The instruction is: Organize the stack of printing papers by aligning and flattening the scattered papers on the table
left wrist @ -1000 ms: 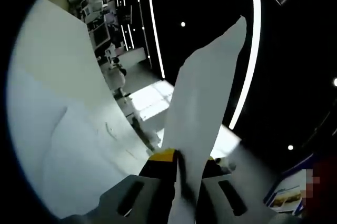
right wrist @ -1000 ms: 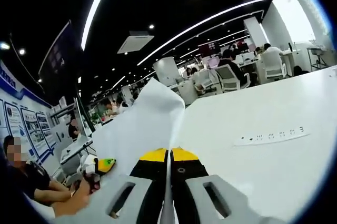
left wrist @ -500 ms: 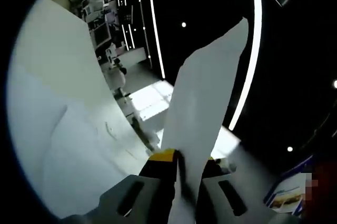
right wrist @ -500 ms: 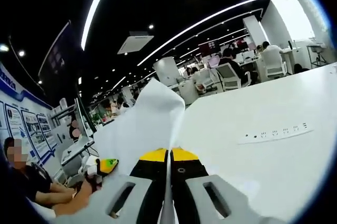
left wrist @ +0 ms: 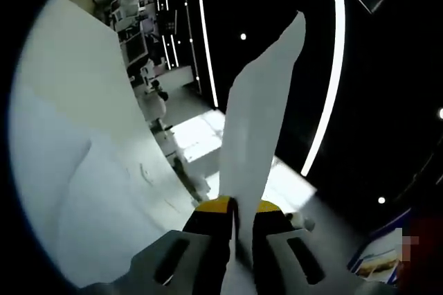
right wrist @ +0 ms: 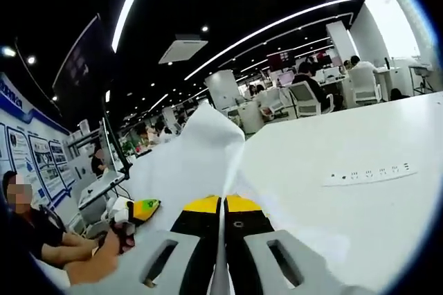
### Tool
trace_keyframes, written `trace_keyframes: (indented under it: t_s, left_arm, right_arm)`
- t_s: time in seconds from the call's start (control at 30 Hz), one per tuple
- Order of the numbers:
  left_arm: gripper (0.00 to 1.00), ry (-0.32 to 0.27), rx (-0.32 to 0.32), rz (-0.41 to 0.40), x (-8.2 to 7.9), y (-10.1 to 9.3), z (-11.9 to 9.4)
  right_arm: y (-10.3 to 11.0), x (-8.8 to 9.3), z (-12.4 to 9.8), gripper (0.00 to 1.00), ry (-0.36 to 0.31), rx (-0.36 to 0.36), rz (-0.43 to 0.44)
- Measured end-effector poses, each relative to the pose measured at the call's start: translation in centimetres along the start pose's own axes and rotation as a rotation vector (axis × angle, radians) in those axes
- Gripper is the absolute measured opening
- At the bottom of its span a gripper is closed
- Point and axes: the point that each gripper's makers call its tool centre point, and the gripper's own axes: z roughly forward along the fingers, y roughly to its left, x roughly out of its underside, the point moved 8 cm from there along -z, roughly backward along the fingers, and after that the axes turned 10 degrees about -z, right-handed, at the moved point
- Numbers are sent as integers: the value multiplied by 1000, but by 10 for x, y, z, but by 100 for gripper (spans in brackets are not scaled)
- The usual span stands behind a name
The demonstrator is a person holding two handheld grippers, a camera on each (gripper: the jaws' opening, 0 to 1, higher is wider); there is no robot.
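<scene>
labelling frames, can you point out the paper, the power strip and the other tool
paper [left wrist: 252, 136], left gripper view, middle of the raised sheet
power strip [right wrist: 367, 172], right gripper view, middle of its white top face
other tool [right wrist: 144, 208], right gripper view, its yellow tip

Right of the jaws in the right gripper view a white power strip [right wrist: 369, 173] lies flat on the white table [right wrist: 332, 205]. Far beyond the jaw tips stand office chairs [right wrist: 304, 98] with people seated at desks. Left of the jaws, low down, sits a person [right wrist: 41, 236], with blue wall posters [right wrist: 17, 156] behind.
</scene>
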Motion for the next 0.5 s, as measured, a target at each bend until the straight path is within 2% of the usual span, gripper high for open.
trace_keyframes:
  t_s: [0.5]
  left_arm:
    - [9,-5,-6,-1,3,0,0]
  right_arm:
    - [8,3,6,0,-25,14,7]
